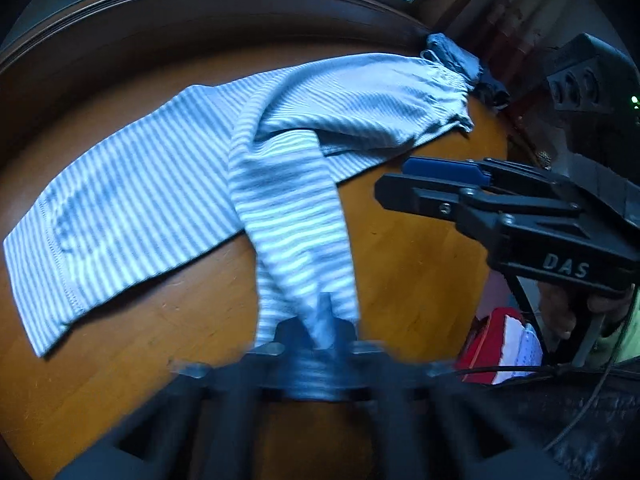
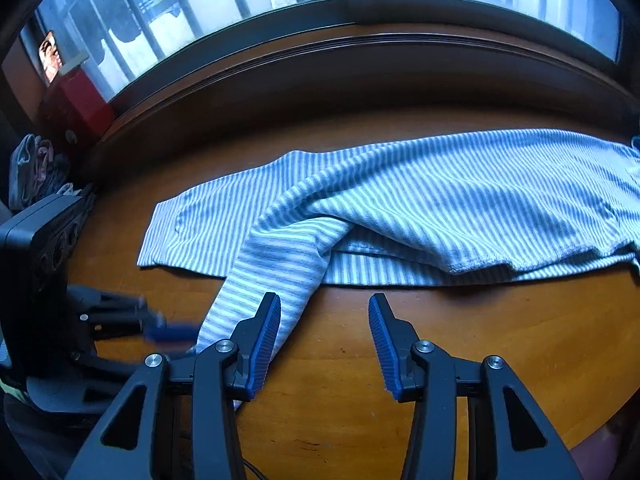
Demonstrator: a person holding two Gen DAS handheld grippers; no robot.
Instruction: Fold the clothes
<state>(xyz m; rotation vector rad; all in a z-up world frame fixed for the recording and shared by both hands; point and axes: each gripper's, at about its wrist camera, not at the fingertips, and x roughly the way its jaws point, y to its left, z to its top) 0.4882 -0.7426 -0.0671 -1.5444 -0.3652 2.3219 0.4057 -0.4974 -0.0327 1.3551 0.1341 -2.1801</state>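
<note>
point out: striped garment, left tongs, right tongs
striped garment point(image 2: 460, 200), right wrist view, on the flat bunched body.
left tongs point(image 1: 320, 334), left wrist view, at the tips clamping the garment's pulled end.
right tongs point(image 2: 324, 320), right wrist view, midway between the spread blue tips.

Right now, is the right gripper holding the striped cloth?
No, the right gripper is open, its blue pads spread apart over the table with nothing between them, beside the striped cloth.
</note>
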